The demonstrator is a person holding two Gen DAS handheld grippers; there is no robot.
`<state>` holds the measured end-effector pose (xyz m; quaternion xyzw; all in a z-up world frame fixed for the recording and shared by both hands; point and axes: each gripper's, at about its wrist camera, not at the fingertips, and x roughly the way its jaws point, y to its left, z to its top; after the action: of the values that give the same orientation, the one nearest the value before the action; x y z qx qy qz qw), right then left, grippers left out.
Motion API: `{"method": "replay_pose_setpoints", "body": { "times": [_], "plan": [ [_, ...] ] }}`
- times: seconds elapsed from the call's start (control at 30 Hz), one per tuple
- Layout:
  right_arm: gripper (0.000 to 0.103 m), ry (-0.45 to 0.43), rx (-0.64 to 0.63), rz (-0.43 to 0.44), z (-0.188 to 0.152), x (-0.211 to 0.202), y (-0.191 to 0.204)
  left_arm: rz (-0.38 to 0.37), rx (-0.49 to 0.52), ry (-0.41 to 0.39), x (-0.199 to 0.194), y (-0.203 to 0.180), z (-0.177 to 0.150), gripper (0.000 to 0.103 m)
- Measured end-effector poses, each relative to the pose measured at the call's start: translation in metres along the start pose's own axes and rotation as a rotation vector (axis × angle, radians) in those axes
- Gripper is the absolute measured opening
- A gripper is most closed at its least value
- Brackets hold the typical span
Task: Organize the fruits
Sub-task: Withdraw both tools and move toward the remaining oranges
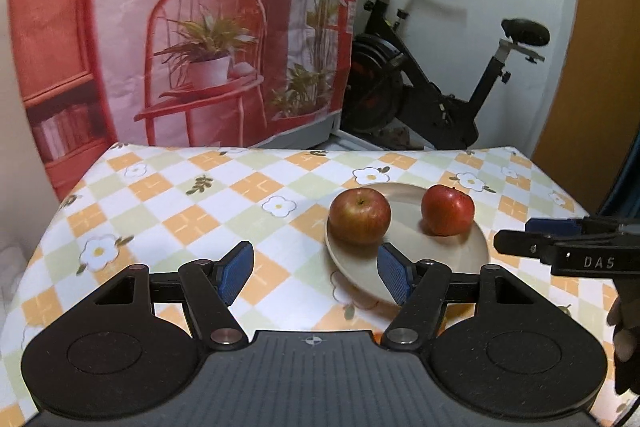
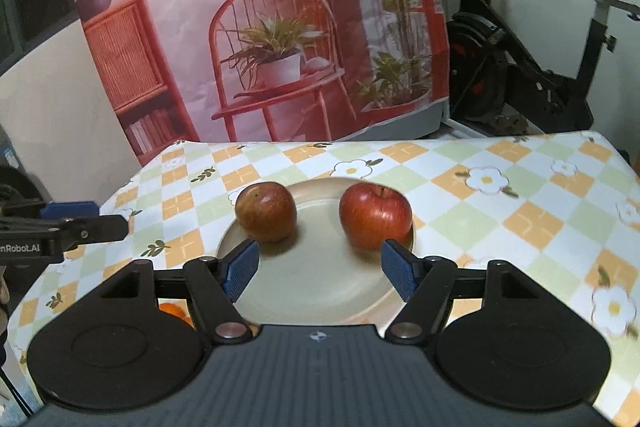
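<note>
Both fingers (image 1: 316, 273) (image 2: 320, 267) apart, empty, short of plate (image 2: 320, 283). Two apples (image 2: 266, 211) (image 2: 375, 215) on plate, near its rim; careless nudge could roll either onto desk (image 2: 520, 195).

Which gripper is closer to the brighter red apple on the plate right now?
Right. The right gripper faces the plate, one blue pad just short of the brighter red apple. The left gripper sits off the plate's left side, nearer the duller apple.
</note>
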<state>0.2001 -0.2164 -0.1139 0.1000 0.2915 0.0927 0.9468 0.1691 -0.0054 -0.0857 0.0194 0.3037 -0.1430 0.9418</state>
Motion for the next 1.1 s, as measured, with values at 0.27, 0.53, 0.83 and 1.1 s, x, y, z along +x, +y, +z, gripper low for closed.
{"method": "replay_pose_setpoints", "body": {
  "times": [0.27,0.53,0.83,1.1],
  "plan": [
    [0.071,-0.05,-0.02,-0.037,-0.018,-0.024,0.015,-0.017,0.019,-0.077,-0.023,-0.005,-0.02,0.071],
    [0.071,0.012,-0.02,-0.052,-0.038,-0.036,0.014,-0.022,-0.005,-0.092,-0.029,-0.007,-0.04,0.07],
    [0.071,0.076,0.0,-0.073,-0.051,-0.043,0.013,-0.035,-0.032,-0.104,-0.037,0.0,-0.043,0.07],
    [0.071,0.123,-0.016,-0.062,-0.054,-0.041,0.018,-0.022,0.019,-0.051,-0.032,-0.005,-0.05,0.07]
  ]
}}
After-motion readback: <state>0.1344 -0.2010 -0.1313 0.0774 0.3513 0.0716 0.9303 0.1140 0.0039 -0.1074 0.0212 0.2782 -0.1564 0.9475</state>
